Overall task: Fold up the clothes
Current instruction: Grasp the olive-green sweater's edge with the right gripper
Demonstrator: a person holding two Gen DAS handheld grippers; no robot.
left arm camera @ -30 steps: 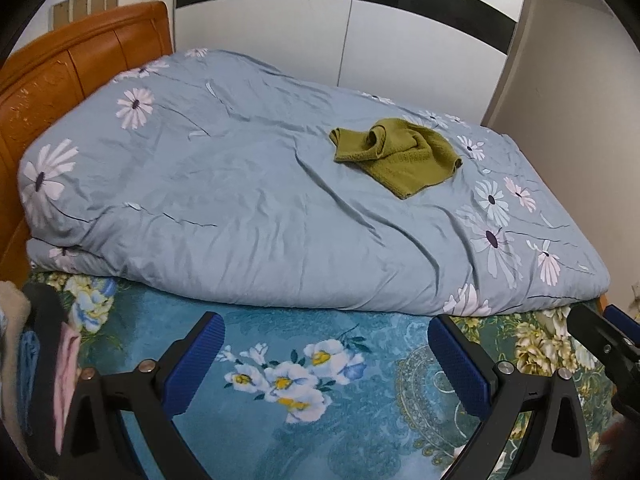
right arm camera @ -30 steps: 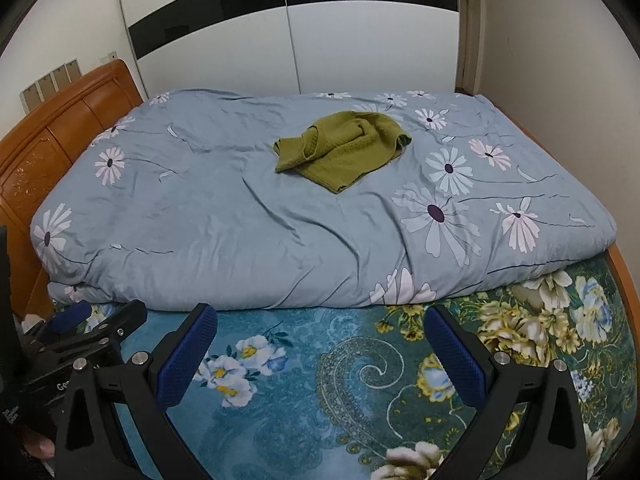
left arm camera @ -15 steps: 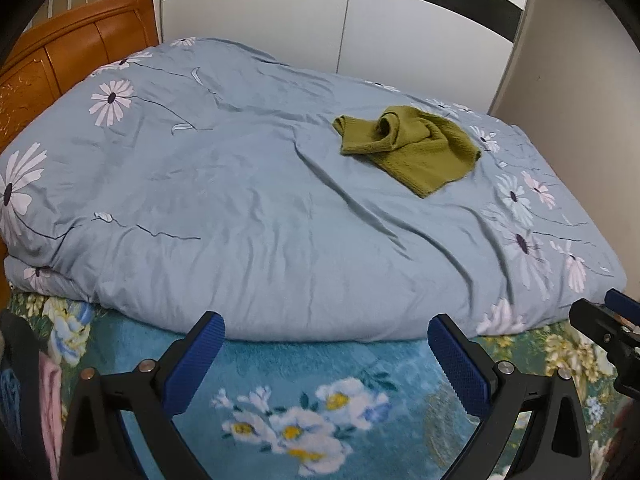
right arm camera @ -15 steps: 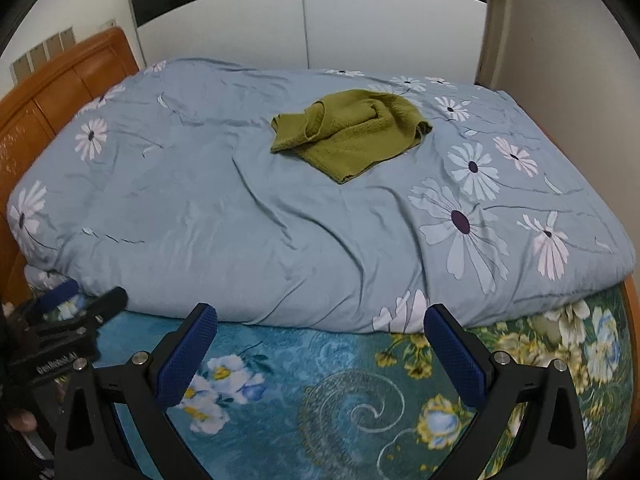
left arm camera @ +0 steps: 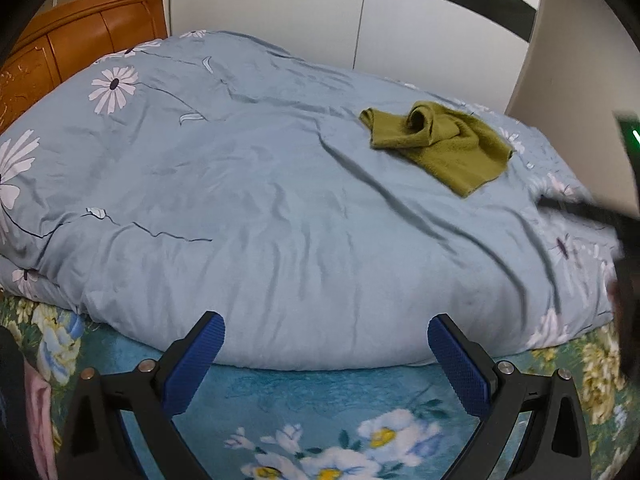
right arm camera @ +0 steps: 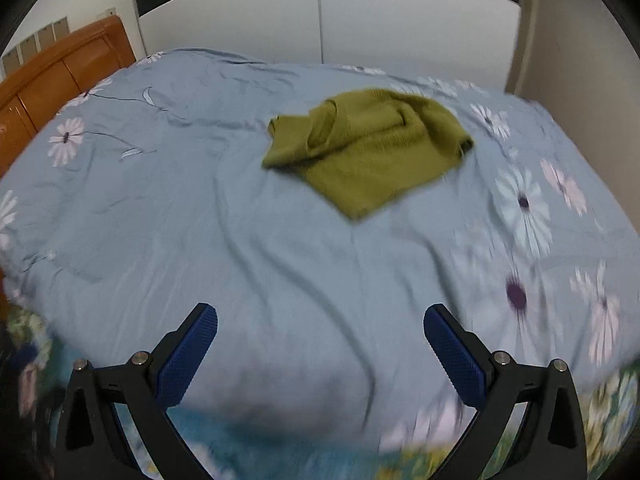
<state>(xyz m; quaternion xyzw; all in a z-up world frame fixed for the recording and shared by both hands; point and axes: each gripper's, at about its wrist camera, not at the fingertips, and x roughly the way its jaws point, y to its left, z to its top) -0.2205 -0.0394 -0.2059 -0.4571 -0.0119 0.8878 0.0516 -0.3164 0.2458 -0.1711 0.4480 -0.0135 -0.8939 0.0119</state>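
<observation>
An olive-green knitted garment [left arm camera: 444, 146] [right arm camera: 368, 150] lies crumpled on a grey-blue floral duvet [left arm camera: 248, 208] [right arm camera: 248, 240], toward the far right of the bed. My left gripper [left arm camera: 326, 356] is open with nothing between its blue pads, hovering at the near edge of the duvet, well short of the garment. My right gripper [right arm camera: 320, 350] is also open and empty, over the near part of the duvet with the garment straight ahead. The right gripper's black body [left arm camera: 600, 216] shows blurred at the right edge of the left wrist view.
An orange wooden headboard [left arm camera: 76, 40] [right arm camera: 48, 76] stands at the left. White wardrobe doors [left arm camera: 280, 20] run behind the bed, and a beige wall [left arm camera: 560, 80] is at the right. A teal floral sheet [left arm camera: 320, 408] covers the near mattress edge. Clothing [left arm camera: 36, 408] hangs at the lower left.
Both grippers have moved forward and up over the bed toward the green garment, the right one faster and now blurred. Both stayed open.
</observation>
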